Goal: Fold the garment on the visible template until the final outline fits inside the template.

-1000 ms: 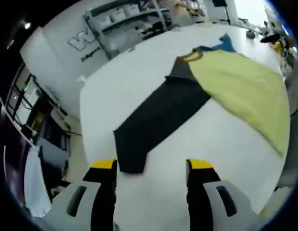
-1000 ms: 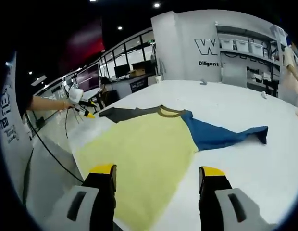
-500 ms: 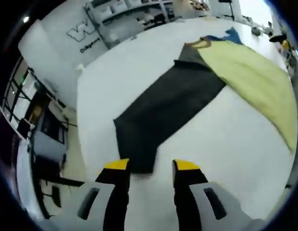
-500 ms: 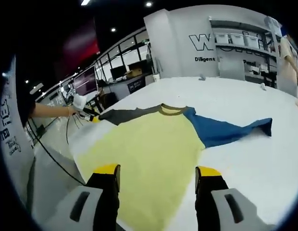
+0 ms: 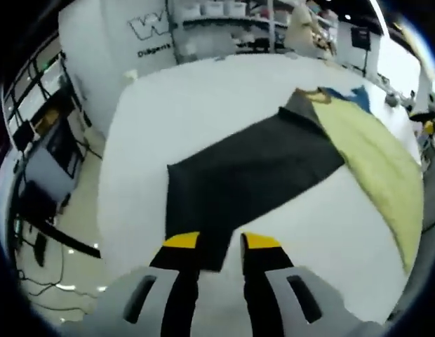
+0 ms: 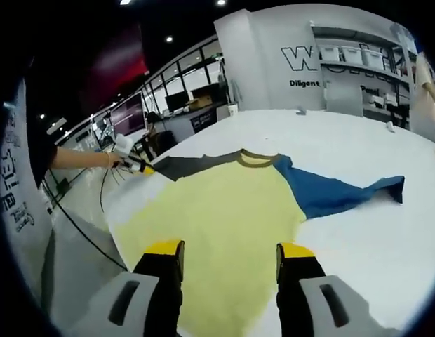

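Note:
A T-shirt lies flat on the white table point(image 5: 175, 112), with a yellow body point(image 5: 375, 161), a dark grey sleeve point(image 5: 252, 175) and a blue sleeve point(image 5: 347, 93). My left gripper point(image 5: 221, 242) is at the dark sleeve's cuff. Its jaws stand narrowed with a small gap, and the cuff's edge lies between them. In the right gripper view the shirt's yellow body point(image 6: 224, 203) spreads ahead, with the blue sleeve point(image 6: 330, 193) to the right and the dark sleeve point(image 6: 186, 165) to the left. My right gripper point(image 6: 230, 253) is open over the yellow hem. The left gripper point(image 6: 130, 161) shows at the dark sleeve's tip.
The table's edge drops to the floor point(image 5: 56, 267) left of the dark sleeve. A person's arm point(image 6: 77, 158) holds the left gripper, and a cable point(image 6: 77, 225) hangs below it. Shelves with bins point(image 6: 351, 56) line the lettered wall. Bare table point(image 6: 358, 246) lies right of the shirt.
My left gripper's jaws have narrowed step by step and moved up to the dark sleeve's cuff. The right gripper's jaws have drawn in slightly and stayed over the yellow hem.

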